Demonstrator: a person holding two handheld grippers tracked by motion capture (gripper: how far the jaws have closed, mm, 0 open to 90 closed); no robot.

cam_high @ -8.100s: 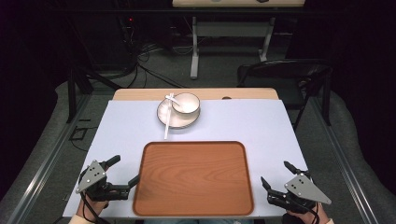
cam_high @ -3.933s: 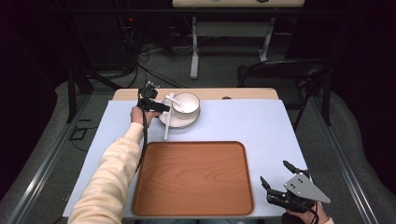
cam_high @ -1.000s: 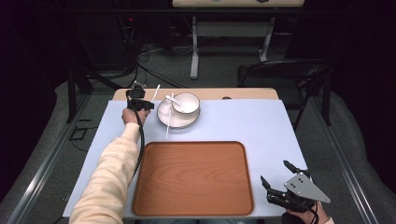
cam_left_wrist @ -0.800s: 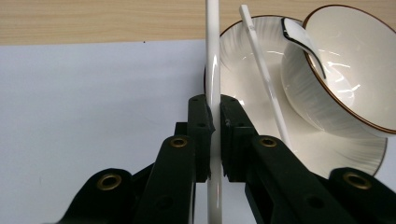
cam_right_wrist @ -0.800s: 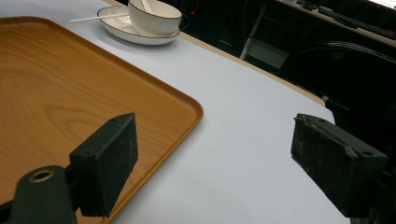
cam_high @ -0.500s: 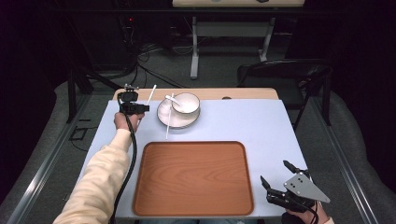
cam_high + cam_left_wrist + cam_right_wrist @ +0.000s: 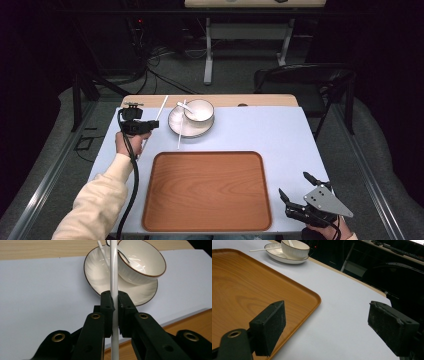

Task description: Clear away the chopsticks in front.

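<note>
High view shows the left gripper [image 7: 150, 125] up over the far left part of the bench [image 7: 280, 135], just left of the plate [image 7: 176, 125]. Its jaws are squeezed tight on a thin white chopstick [image 7: 161, 107] that sticks up and away from it. Left gripper view shows the same chopstick [image 7: 113, 267] running straight up between the two black jaws, with the plate [image 7: 96, 272] and the white bowl [image 7: 142, 263] behind it. The bowl [image 7: 199, 111] sits on the plate. A second white chopstick [image 7: 179, 135] leans on the plate's edge and reaches down to the bench. The wooden tray [image 7: 207, 190] lies in the middle, nearer the person. The right gripper [image 7: 298, 192] rests at the near right corner, beside the tray, its jaws wide apart with nothing between them.
</note>
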